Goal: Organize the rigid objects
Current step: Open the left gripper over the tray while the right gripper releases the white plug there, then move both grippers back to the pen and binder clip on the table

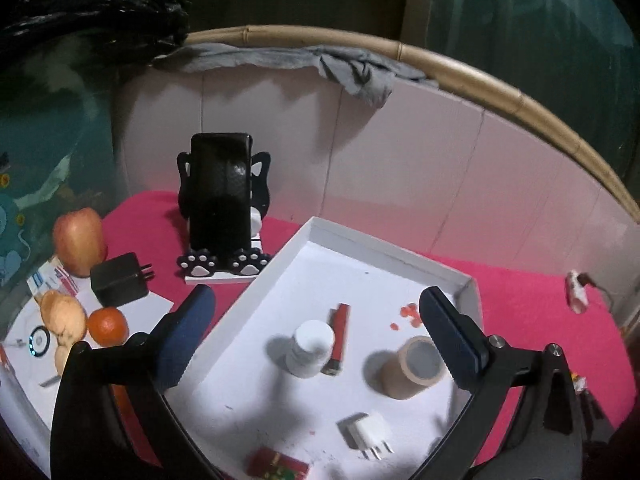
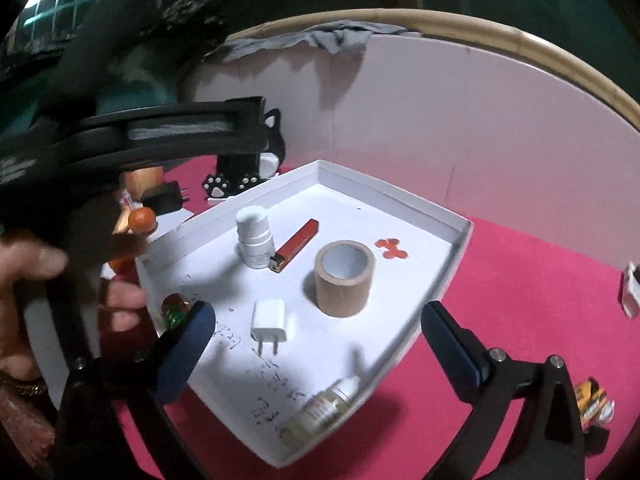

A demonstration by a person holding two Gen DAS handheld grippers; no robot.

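A white tray [image 1: 280,256] on the pink cloth holds a white pill bottle [image 1: 310,348], a red lighter [image 1: 339,338], a brown tape roll [image 1: 412,368], a white charger plug [image 1: 366,434] and a small red box [image 1: 276,465]. My left gripper [image 1: 316,332] is open above the tray, empty. My right gripper [image 2: 316,340] is open over the tray [image 2: 440,280], empty. In the right wrist view the bottle [image 2: 254,242], lighter [image 2: 296,244], tape roll [image 2: 344,278], plug [image 2: 269,322] and a small glass bottle [image 2: 320,412] lie in the tray.
A black phone on a cat stand [image 1: 222,204] stands behind the tray. A black charger [image 1: 118,284], an apple [image 1: 78,246], an orange [image 1: 107,326] and papers lie left. A white panel [image 1: 400,168] backs the table. Small wrapped items [image 2: 596,404] lie right.
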